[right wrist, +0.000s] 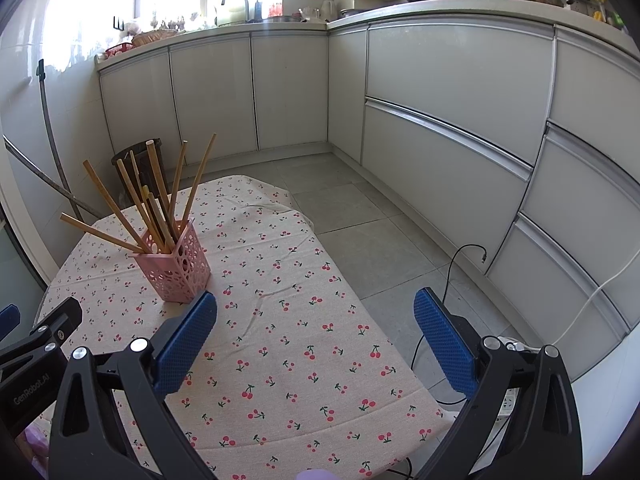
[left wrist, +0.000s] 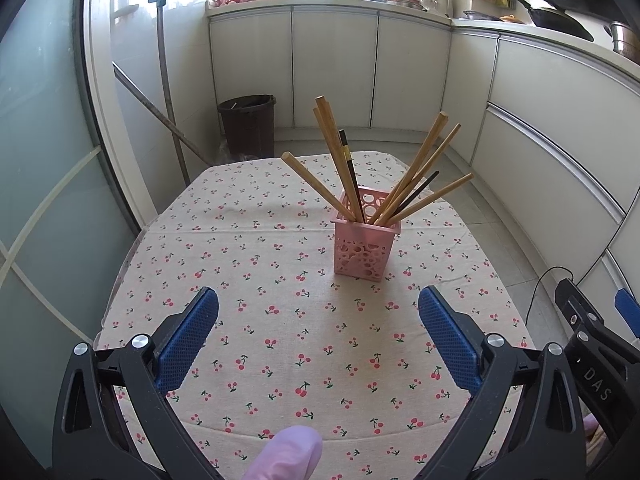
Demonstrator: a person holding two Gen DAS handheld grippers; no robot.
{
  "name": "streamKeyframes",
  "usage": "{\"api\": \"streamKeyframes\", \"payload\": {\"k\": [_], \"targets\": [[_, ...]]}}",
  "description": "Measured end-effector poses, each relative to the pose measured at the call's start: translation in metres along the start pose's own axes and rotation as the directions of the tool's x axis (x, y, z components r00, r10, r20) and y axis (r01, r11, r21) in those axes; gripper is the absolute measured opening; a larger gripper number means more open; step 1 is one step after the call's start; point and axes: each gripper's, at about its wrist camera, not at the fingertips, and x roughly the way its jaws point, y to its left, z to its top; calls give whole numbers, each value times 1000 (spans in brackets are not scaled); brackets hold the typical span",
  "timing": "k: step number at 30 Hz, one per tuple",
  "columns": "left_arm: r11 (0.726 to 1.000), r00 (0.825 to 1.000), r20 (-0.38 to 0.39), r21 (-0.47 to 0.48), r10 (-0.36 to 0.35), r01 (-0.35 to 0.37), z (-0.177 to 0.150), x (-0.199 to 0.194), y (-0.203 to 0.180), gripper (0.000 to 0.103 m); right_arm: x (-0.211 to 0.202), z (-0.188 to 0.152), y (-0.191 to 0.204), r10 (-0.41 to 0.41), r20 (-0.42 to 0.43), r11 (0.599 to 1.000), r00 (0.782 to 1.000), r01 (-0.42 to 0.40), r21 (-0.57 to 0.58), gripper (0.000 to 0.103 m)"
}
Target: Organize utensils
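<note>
Near the table's [left wrist: 256, 360] far edge stands a pink holder [left wrist: 365, 246], upright, with chopsticks [left wrist: 416, 168] fanned out inside it. Left gripper [left wrist: 318, 308] and right gripper [right wrist: 314, 308] hover above the near edge, jaws wide, holding nothing.

Black plastic left gripper [left wrist: 318, 312] and right gripper [right wrist: 315, 314], blue textured fingers [left wrist: 188, 344], silver screws; lavender glove [left wrist: 286, 456].
</note>
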Motion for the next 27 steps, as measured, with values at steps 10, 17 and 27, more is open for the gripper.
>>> {"api": "streamKeyframes", "payload": {"k": [10, 17, 27], "targets": [[1000, 1000, -8, -2, 2, -2, 1, 2, 2, 96, 1, 0, 1, 1, -5, 1000, 1000, -1, -2, 96], [1000, 1000, -13, -1, 7, -7, 0, 4, 1, 96, 0, 0, 1, 2, -8, 1000, 1000, -2, -4, 96], [994, 995, 10, -19, -103, 104, 0, 1, 3, 66, 1, -1, 2, 7, -19, 1000, 1000, -7, -5, 96]]}}
